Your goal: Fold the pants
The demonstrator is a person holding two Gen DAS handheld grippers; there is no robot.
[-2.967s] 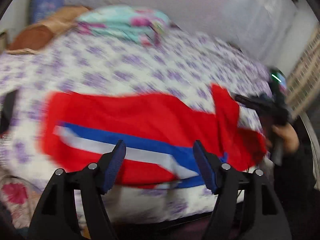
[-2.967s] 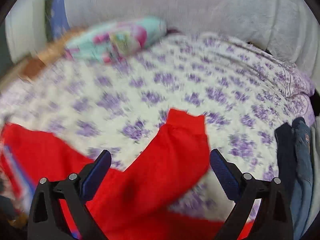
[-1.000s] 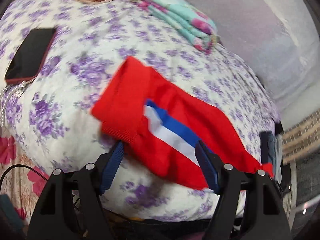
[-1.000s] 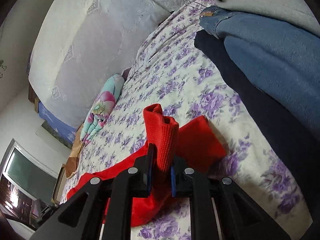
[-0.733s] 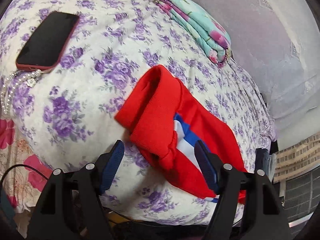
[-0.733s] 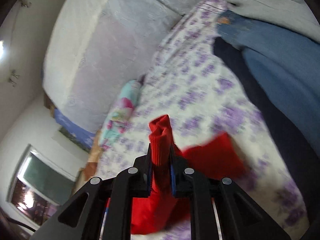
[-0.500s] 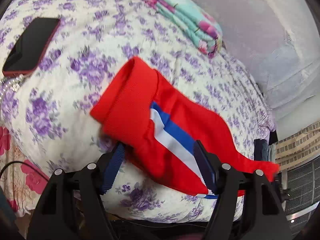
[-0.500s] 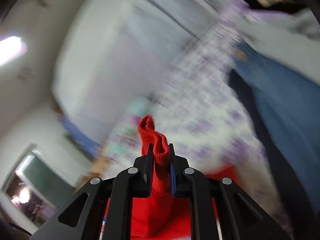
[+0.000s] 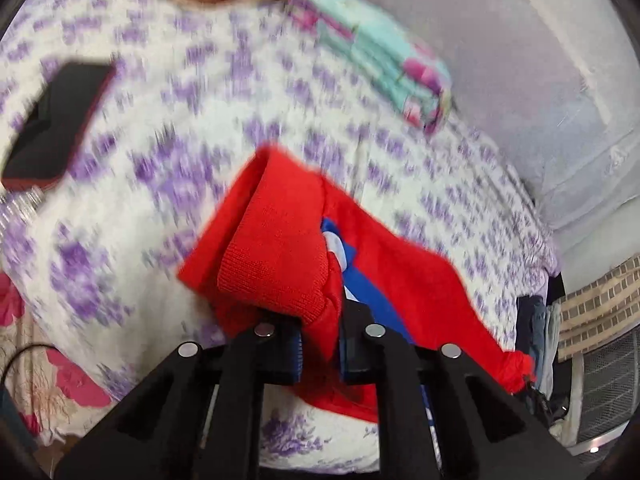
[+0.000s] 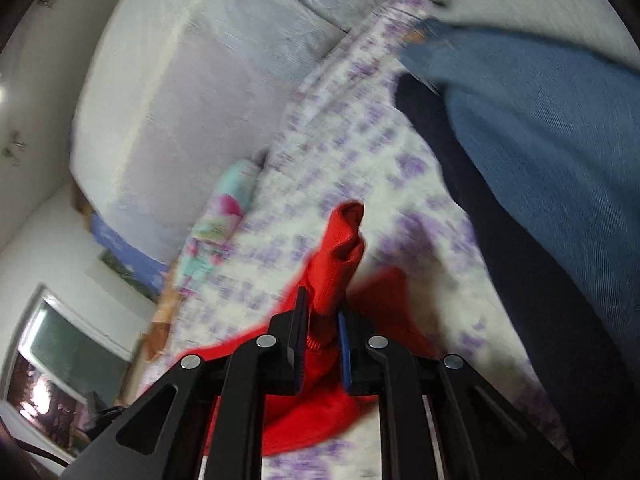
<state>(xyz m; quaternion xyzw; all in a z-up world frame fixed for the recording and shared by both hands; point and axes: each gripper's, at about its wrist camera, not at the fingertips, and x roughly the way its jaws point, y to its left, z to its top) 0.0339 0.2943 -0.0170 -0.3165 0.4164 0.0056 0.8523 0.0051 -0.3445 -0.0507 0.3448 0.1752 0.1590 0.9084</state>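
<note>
I am looking along the left tool (image 9: pixel 319 350), whose jaws have just been closing; they are now clamping a fold of the red track pants (image 9: pixel 280 252) at the ribbed waistband end. The band is bunching up above the pads, and the blue and white side stripe (image 9: pixel 360 276) is showing just beside it. The rest of the garment is trailing away to the right across the bed (image 9: pixel 168 152), which is wearing a white sheet with purple flowers.

The right tool (image 10: pixel 322 346) is gripping the other end of the same pants (image 10: pixel 340 256): its jaws are nearly together, pinching a ribbed red cuff that is sticking up between them, with more red cloth lying on the sheet (image 10: pixel 360 144) below and to both sides.

Through the left camera I am seeing a dark phone in a red case (image 9: pixel 56 124) lying on the bed to the upper left, well apart from the pants, and a folded turquoise and pink cloth (image 9: pixel 376 52) resting near the far edge. Through the right camera, blue jeans (image 10: pixel 552 120) and a dark garment (image 10: pixel 520 272) are lying on the bed to the right, near the cuff but not touching it. Both views are blurring somewhat.
</note>
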